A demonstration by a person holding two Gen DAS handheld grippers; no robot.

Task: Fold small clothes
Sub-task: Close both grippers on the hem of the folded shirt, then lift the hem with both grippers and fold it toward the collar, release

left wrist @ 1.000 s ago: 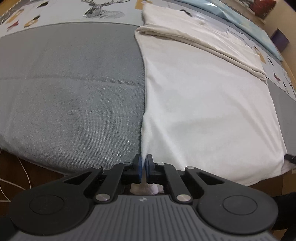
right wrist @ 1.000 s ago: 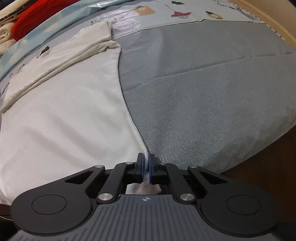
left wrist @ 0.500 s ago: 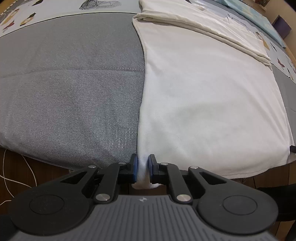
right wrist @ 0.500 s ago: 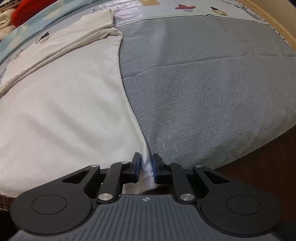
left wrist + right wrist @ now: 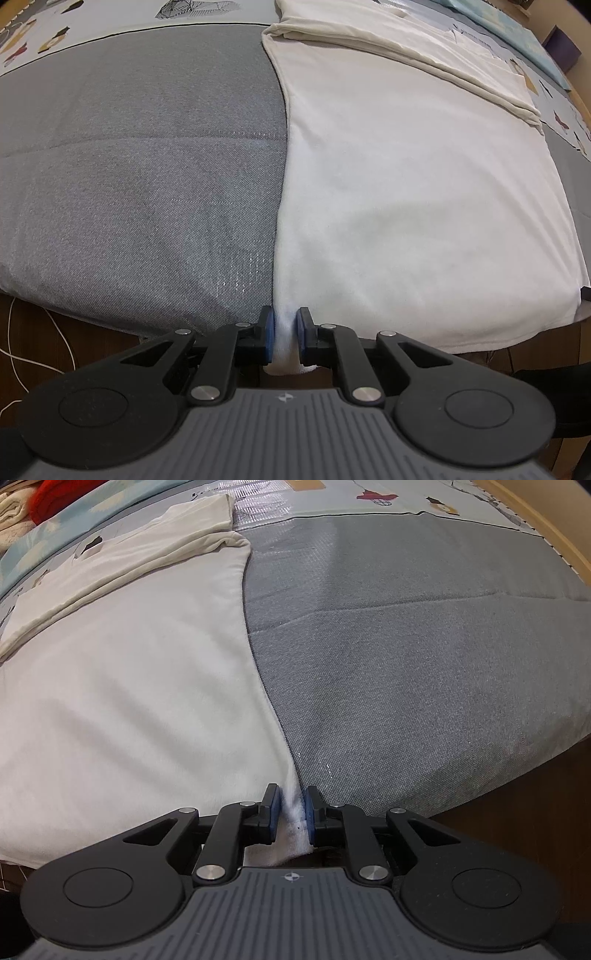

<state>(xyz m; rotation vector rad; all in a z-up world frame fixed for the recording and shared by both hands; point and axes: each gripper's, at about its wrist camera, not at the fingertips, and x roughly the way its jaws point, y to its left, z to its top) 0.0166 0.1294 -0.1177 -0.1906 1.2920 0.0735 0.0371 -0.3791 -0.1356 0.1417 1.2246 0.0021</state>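
Observation:
A white garment (image 5: 424,192) lies flat on a grey bed cover (image 5: 140,177), its far part folded over into a band (image 5: 406,48). My left gripper (image 5: 284,328) is open, its jaws a little apart around the garment's near left corner at the bed edge. In the right wrist view the same garment (image 5: 129,686) lies to the left on the grey cover (image 5: 424,672). My right gripper (image 5: 291,810) is open, its jaws straddling the garment's near right corner, which hangs slack between them.
A patterned sheet (image 5: 92,26) runs along the far side. A red item (image 5: 55,494) and cream cloth (image 5: 13,513) lie at the far left. White cable (image 5: 22,350) lies on the dark floor below the bed edge.
Both grippers have opened from shut on the garment's near corners. The corners now lie loose between the jaws, and the garment has settled flat on the bed.

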